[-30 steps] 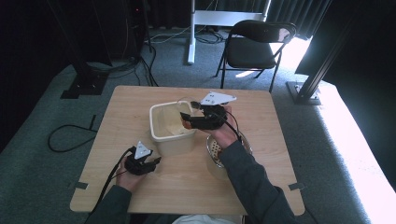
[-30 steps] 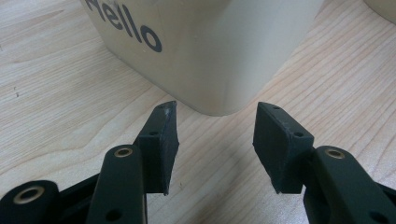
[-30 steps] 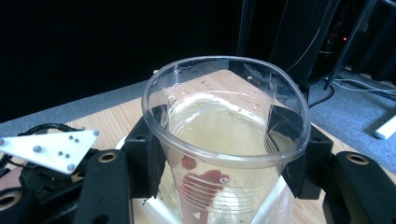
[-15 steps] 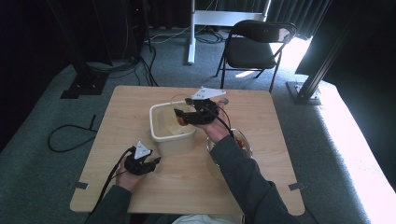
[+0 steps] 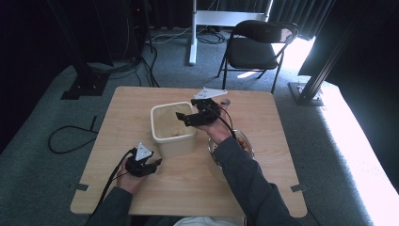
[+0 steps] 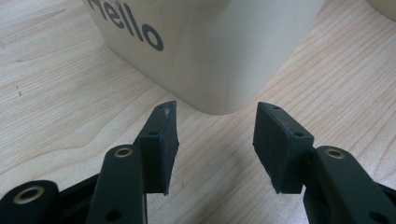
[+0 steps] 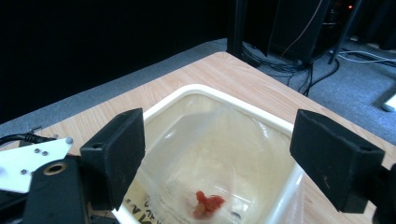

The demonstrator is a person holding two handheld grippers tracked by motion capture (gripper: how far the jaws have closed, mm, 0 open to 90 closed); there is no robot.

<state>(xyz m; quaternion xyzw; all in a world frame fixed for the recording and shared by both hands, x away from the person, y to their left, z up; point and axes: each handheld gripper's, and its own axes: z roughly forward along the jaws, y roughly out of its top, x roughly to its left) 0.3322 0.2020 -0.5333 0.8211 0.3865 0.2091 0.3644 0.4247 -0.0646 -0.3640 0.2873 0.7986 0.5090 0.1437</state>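
Dropping scraps into the bin

We judged the drop step done: the right gripper (image 5: 184,117) hung over the cream bin (image 5: 173,128), its jaws just opened wide with nothing between them, and a red scrap (image 7: 208,204) lay at the bin's bottom on the clear liner. Next, we reckoned, that hand should go back to the glass bowl (image 5: 246,143) just right of the bin for another piece. Our right forearm reached in across the bowl, the gripper about level; the left gripper (image 5: 149,165) rested near the bin's front corner, jaws apart and empty.
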